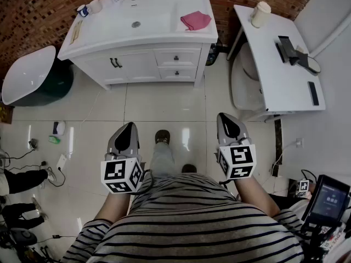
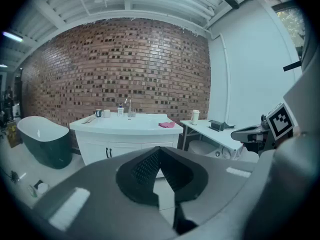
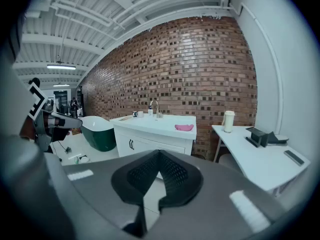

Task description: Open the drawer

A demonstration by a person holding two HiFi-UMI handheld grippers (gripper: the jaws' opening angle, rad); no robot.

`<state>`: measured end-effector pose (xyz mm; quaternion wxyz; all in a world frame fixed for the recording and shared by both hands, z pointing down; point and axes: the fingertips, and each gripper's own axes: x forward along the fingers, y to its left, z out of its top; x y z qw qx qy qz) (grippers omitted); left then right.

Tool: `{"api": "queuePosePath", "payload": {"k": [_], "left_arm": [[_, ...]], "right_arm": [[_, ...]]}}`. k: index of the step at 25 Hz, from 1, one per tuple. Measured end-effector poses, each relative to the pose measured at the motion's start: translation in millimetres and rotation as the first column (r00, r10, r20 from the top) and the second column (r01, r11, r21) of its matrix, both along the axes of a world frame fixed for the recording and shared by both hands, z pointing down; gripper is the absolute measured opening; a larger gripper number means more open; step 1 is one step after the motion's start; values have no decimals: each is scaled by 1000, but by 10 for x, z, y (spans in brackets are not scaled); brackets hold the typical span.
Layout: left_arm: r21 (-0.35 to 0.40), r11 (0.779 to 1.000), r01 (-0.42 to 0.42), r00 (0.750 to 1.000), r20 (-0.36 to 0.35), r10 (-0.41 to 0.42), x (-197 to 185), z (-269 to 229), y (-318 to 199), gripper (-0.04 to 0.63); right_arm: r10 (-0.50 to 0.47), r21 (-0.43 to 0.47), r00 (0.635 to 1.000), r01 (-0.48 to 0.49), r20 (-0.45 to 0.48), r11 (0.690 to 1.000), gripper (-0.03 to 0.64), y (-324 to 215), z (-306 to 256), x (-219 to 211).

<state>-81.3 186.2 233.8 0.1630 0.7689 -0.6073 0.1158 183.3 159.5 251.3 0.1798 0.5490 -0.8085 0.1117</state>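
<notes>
At twelve o'clock from the person in the head view, well apart from both grippers across the tiled floor (image 1: 164, 106), stands a white cabinet (image 1: 131, 64) with a sink (image 1: 135, 16) in its top. The upper drawer (image 1: 176, 57) and the lower drawer (image 1: 177, 73) sit stacked at the cabinet's right end. Both are pushed in flush, each with a small dark knob. To their left are two doors with dark handles (image 1: 115, 63). A pink cloth (image 1: 195, 20) lies on the countertop at the sink's three o'clock.

The left gripper (image 1: 129, 127) and the right gripper (image 1: 225, 117) are held side by side, low in front of the person's striped shirt (image 1: 197, 223), both aimed toward the cabinet and tipped slightly down. In the left gripper view the left gripper's (image 2: 160, 149) jaws meet at their tips with nothing between them. The right gripper view shows the right gripper (image 3: 159, 151) closed and empty in the same way.

A dark green bathtub (image 1: 30, 73) with a white rim sits at ten o'clock. A white table (image 1: 277, 64) at two o'clock carries a pale cup (image 1: 260, 13) and some black items.
</notes>
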Motion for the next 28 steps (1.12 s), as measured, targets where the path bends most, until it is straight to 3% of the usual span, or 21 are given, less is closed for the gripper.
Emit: {"api": "queuePosePath", "payload": {"k": [8, 14, 17, 23, 28], "left_arm": [[-51, 997, -56, 998, -11, 56, -356, 356, -1189, 15], [-86, 967, -241, 971, -8, 241, -451, 605, -2419, 15], [-92, 953, -289, 957, 10, 291, -450, 886, -2960, 15], [-84, 963, -255, 966, 15, 257, -323, 1879, -3665, 15], [-51, 977, -207, 978, 15, 208, -362, 2595, -3860, 15]], "right_arm": [[-22, -54, 997, 18, -73, 998, 2, -1238, 377, -568], [33, -105, 994, -44, -99, 994, 2, -2370, 797, -987], [14, -116, 991, -30, -136, 993, 2, -2852, 1138, -1175], [-55, -130, 982, 31, -182, 991, 2, -3526, 2280, -1362], [25, -101, 990, -40, -141, 994, 2, -3959, 3183, -1379]]}}
